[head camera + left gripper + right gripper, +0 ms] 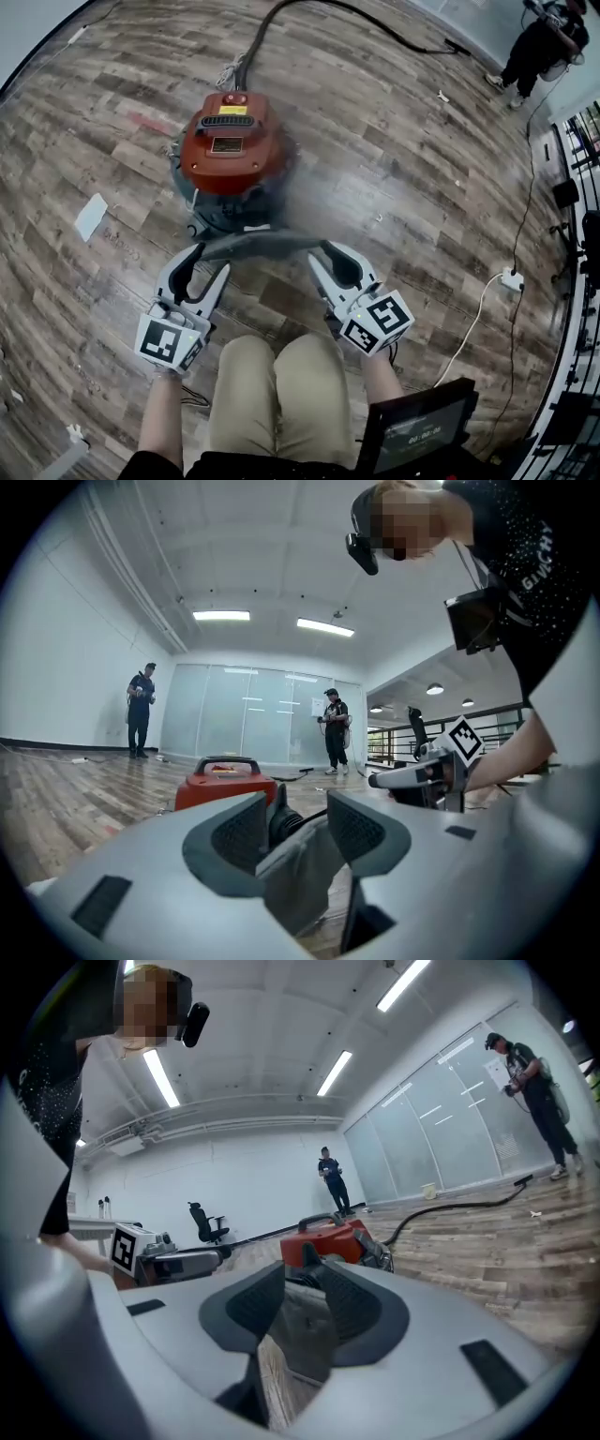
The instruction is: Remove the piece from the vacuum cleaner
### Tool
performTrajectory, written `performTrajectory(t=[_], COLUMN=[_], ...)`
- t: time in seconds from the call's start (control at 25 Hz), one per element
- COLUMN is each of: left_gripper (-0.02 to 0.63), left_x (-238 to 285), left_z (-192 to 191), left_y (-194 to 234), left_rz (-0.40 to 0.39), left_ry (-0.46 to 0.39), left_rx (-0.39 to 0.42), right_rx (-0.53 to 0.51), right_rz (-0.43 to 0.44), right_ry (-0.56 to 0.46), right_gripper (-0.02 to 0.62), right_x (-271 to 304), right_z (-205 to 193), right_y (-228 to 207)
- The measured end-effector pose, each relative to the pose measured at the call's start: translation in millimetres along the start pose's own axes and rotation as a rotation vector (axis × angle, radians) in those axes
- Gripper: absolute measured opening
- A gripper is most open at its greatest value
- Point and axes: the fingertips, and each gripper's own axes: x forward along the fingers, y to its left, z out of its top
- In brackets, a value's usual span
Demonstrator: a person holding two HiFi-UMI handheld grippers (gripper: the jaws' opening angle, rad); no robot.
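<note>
A red vacuum cleaner (228,141) (223,782) (328,1239) stands on the wood floor in front of the person's knees. A grey curved piece (262,246) lies across its near side at the base. My left gripper (214,258) (295,822) is at the piece's left end and my right gripper (319,250) (305,1302) at its right end. In each gripper view the grey piece (305,874) (305,1335) shows between the parted jaws. A gap remains beside the left pads. The right pads stand close to the piece.
A black hose (356,14) runs from the vacuum's far side across the floor. A paper scrap (91,216) lies to the left, and a white power strip (511,278) with its cable to the right. A screen (412,436) sits by the knees. Other people (539,47) (141,710) (335,728) stand far off.
</note>
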Motion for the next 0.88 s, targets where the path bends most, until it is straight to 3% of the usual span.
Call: performTrajectory(t=[0.2,0.4,0.52,0.64,0.68,0.72,0.8,0.88], left_gripper=[0.260,0.327,0.325,0.325,0.322,0.274,0.060,0.021], left_x=[-21,-24,-8,10,15,19,19,16], left_z=[-34,-93,-88,-82,-84,-86,-89,-93], left_y=[32,37,33,35,32,29,23,14], left_rz=[0.027,-0.091,-0.079,-0.007,0.007,0.020,0.028,0.004], left_ry=[-0.050,0.075,0.045,0.028,0.040,0.055,0.078,0.082], left_rx=[0.075,0.096,0.125,0.154,0.169,0.184,0.186,0.156], right_rx=[-0.119,-0.125,-0.155,-0.223,-0.247,-0.263,-0.273,-0.278], right_rz=[-0.049,-0.012,0.043,0.012,-0.019,-0.040,-0.042,-0.023], right_ry=[0.008,0.078,0.055,0.075,0.096,0.114,0.137,0.145], right_gripper=[0.215,0.256,0.256,0.238,0.138,0.095,0.037,0.025], right_x=[-7,2,22,32,32,30,26,25], right_z=[-27,-67,-63,-57,-58,-60,-65,-68], right_y=[-28,-53,-39,-35,-38,-39,-36,-29])
